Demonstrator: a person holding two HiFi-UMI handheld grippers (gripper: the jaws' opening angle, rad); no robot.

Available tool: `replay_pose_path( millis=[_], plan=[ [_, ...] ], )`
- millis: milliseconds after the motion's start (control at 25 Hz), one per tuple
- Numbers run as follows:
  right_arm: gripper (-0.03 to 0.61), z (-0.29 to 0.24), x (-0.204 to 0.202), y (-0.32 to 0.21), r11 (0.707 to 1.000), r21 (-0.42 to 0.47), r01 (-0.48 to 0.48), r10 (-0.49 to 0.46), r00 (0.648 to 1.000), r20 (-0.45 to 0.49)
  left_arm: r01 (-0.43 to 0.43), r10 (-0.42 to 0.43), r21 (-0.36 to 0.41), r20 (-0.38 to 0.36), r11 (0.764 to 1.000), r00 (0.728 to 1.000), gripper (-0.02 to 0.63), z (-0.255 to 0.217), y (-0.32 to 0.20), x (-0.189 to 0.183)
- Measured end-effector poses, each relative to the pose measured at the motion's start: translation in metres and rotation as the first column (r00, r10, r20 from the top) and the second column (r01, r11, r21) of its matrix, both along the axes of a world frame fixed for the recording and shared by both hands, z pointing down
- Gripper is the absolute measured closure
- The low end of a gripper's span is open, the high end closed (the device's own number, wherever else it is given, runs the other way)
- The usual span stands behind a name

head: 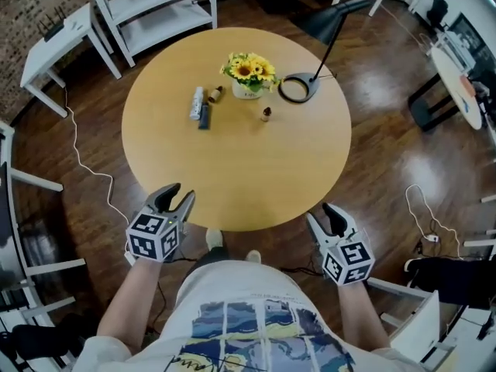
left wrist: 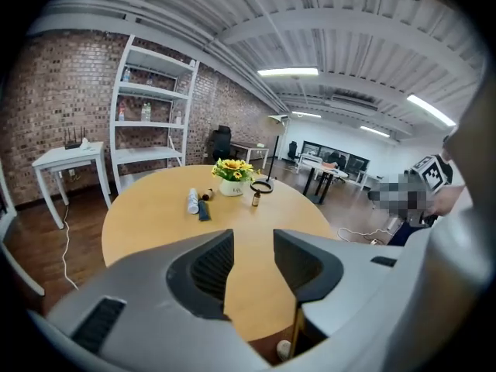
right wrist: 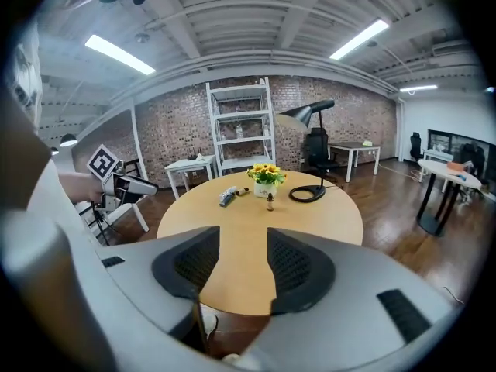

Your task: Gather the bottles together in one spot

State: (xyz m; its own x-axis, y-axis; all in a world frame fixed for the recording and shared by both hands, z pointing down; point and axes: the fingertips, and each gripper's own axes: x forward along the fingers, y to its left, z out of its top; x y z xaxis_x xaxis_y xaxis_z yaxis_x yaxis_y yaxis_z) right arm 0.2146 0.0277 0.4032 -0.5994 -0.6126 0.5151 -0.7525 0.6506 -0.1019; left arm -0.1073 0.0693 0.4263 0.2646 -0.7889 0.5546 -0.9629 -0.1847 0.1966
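On the round wooden table (head: pixel 232 169), a white bottle (head: pixel 197 103) and a dark blue bottle (head: pixel 204 116) lie side by side at the far left. A small brown bottle (head: pixel 215 94) lies just behind them. Another small brown bottle (head: pixel 265 114) stands upright to the right, apart from the rest. My left gripper (head: pixel 177 201) hovers at the table's near left edge, open and holding nothing. My right gripper (head: pixel 329 217) is at the near right edge, also open with nothing in it. The left gripper view shows the white bottle (left wrist: pixel 192 201) and the upright bottle (left wrist: pixel 255 199) far ahead.
A vase of sunflowers (head: pixel 249 74) stands behind the bottles, beside the ring base of a black desk lamp (head: pixel 295 87). A white shelf unit (head: pixel 155 6) and a white side table (head: pixel 58 41) stand beyond the table. A cable (head: pixel 85 161) runs over the floor at left.
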Motion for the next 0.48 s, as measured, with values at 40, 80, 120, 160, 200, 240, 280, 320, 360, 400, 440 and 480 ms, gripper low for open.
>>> replay_pose_path(
  millis=[40, 80, 120, 160, 200, 240, 280, 320, 360, 400, 440, 480],
  plan=[
    [0.362, -0.002, 0.007, 0.001, 1.000, 0.008, 0.000, 0.000, 1.000, 0.010, 0.016, -0.016, -0.009, 0.002, 1.000, 1.000, 0.448, -0.001, 0.007, 0.005],
    [0.362, -0.004, 0.015, 0.003, 1.000, 0.014, 0.002, -0.002, 1.000, 0.021, 0.031, -0.031, -0.018, 0.006, 0.999, 0.999, 0.448, -0.002, 0.015, 0.009],
    [0.362, -0.006, 0.022, 0.006, 1.000, 0.019, 0.005, -0.005, 1.000, 0.030, 0.047, -0.047, -0.026, 0.010, 0.999, 0.999, 0.448, -0.002, 0.024, 0.015],
    [0.362, -0.008, 0.028, 0.008, 1.000, 0.025, 0.009, -0.010, 0.999, 0.035, 0.061, -0.061, -0.033, 0.014, 0.998, 0.998, 0.448, -0.003, 0.032, 0.020],
    [0.362, -0.009, 0.034, 0.010, 0.999, 0.031, 0.013, -0.014, 0.999, 0.037, 0.075, -0.074, -0.036, 0.018, 0.997, 0.997, 0.448, -0.004, 0.040, 0.024],
    [0.362, -0.009, 0.039, 0.012, 0.999, 0.035, 0.015, -0.017, 0.999, 0.040, 0.087, -0.086, -0.038, 0.021, 0.995, 0.996, 0.448, -0.004, 0.046, 0.028],
    [0.362, -0.008, 0.042, 0.014, 0.999, 0.036, 0.017, -0.019, 0.999, 0.044, 0.098, -0.098, -0.042, 0.021, 0.994, 0.995, 0.448, -0.005, 0.051, 0.031],
    [0.362, -0.008, 0.045, 0.016, 0.999, 0.034, 0.020, -0.022, 0.999, 0.048, 0.109, -0.108, -0.049, 0.022, 0.993, 0.994, 0.448, -0.005, 0.056, 0.034],
    [0.362, -0.008, 0.047, 0.019, 0.999, 0.033, 0.026, -0.027, 0.998, 0.050, 0.116, -0.114, -0.056, 0.024, 0.992, 0.993, 0.448, -0.005, 0.061, 0.037],
    [0.362, -0.009, 0.050, 0.021, 0.999, 0.034, 0.031, -0.033, 0.998, 0.051, 0.118, -0.116, -0.062, 0.029, 0.991, 0.993, 0.448, -0.005, 0.065, 0.041],
    [0.362, -0.010, 0.053, 0.023, 0.999, 0.038, 0.036, -0.038, 0.998, 0.052, 0.115, -0.113, -0.066, 0.033, 0.991, 0.993, 0.448, -0.006, 0.067, 0.045],
    [0.362, -0.012, 0.055, 0.024, 0.998, 0.041, 0.037, -0.039, 0.998, 0.053, 0.110, -0.108, -0.069, 0.034, 0.991, 0.994, 0.449, -0.006, 0.068, 0.050]
  ],
)
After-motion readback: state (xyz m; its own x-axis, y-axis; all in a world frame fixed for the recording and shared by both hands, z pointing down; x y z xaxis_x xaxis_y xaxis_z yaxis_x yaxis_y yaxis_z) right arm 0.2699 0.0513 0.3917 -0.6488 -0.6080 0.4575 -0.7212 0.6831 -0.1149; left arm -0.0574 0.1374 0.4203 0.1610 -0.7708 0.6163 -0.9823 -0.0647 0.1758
